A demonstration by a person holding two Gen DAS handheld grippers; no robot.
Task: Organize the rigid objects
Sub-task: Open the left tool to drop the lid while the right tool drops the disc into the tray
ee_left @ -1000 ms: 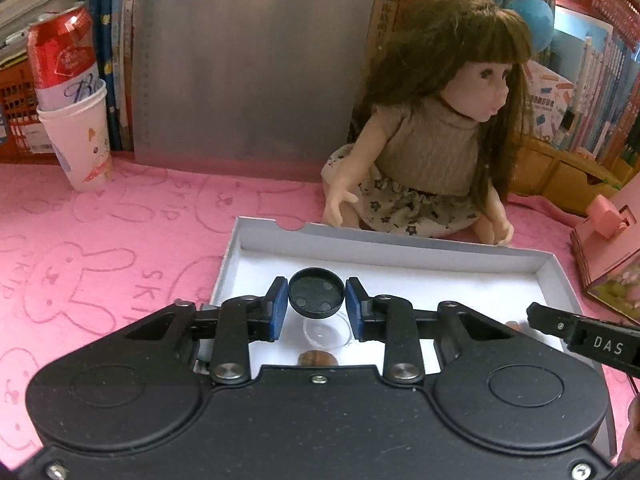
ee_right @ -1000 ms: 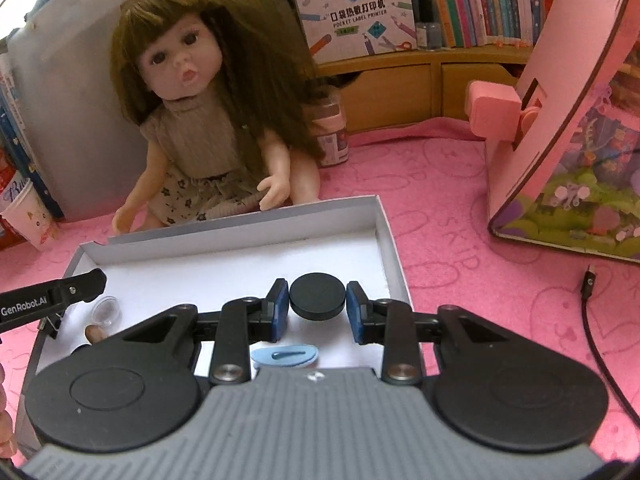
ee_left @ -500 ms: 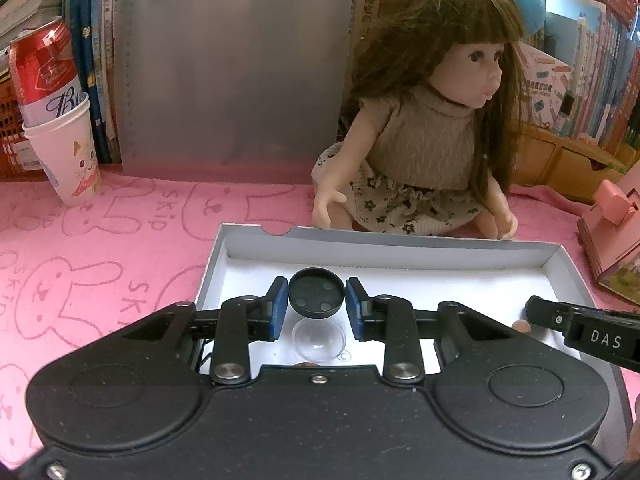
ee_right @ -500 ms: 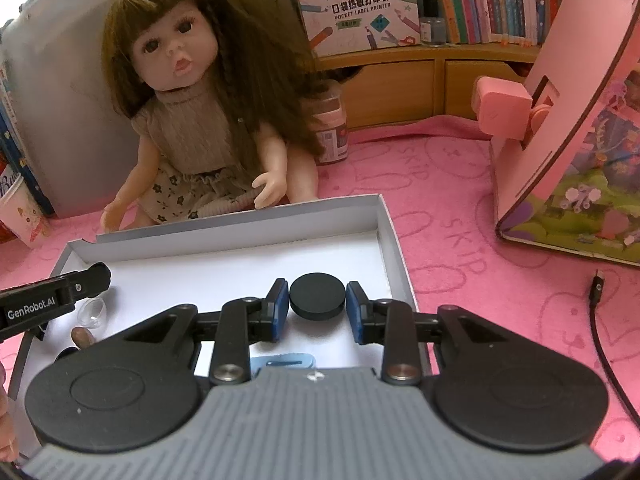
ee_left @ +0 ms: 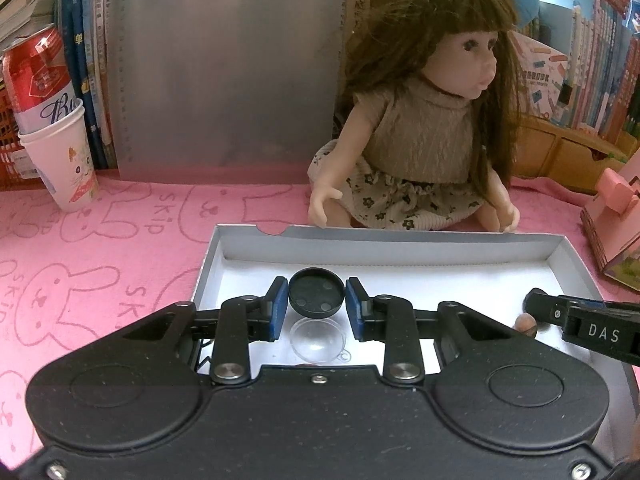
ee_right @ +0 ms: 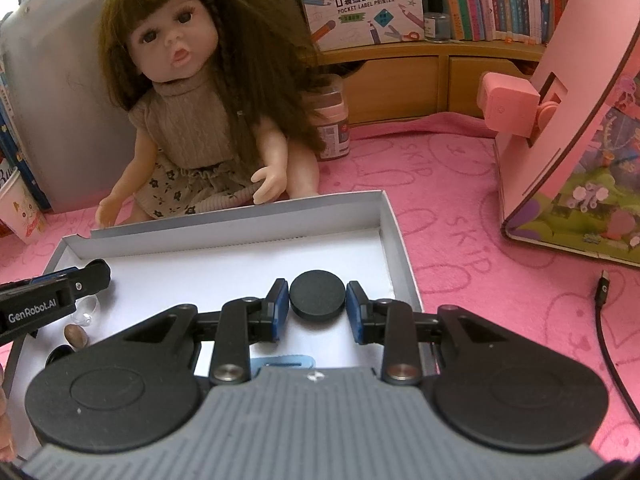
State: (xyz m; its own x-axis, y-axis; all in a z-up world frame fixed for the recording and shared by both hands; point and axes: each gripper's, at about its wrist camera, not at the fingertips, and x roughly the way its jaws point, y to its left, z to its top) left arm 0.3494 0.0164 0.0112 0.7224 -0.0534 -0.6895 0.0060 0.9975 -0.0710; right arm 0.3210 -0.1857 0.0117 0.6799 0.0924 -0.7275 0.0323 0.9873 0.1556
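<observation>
A shallow white box (ee_left: 440, 240) (ee_right: 394, 236) lies on the pink cloth. My left gripper (ee_left: 317, 300) is shut on a black round lid (ee_left: 317, 294), hollow side toward me, held over the box's left part. A clear plastic dome (ee_left: 318, 338) (ee_right: 86, 310) lies on the box floor just under it. My right gripper (ee_right: 317, 300) is shut on a black flat disc (ee_right: 317, 294) over the box's right part. A brown nut (ee_right: 76, 336) (ee_left: 526, 323) and a light blue clip (ee_right: 284, 362) lie in the box.
A doll (ee_left: 424, 128) (ee_right: 192, 120) sits right behind the box. A paper cup with a red can (ee_left: 52, 120) stands at the back left. A pink toy house (ee_right: 580, 120) stands right of the box, a jar (ee_right: 330, 120) behind, and a black cable (ee_right: 604, 320) lies at the right.
My left gripper has shifted left and forward with the lid; the clear dome now shows larger under it. My right gripper has held its disc almost still over the box.
</observation>
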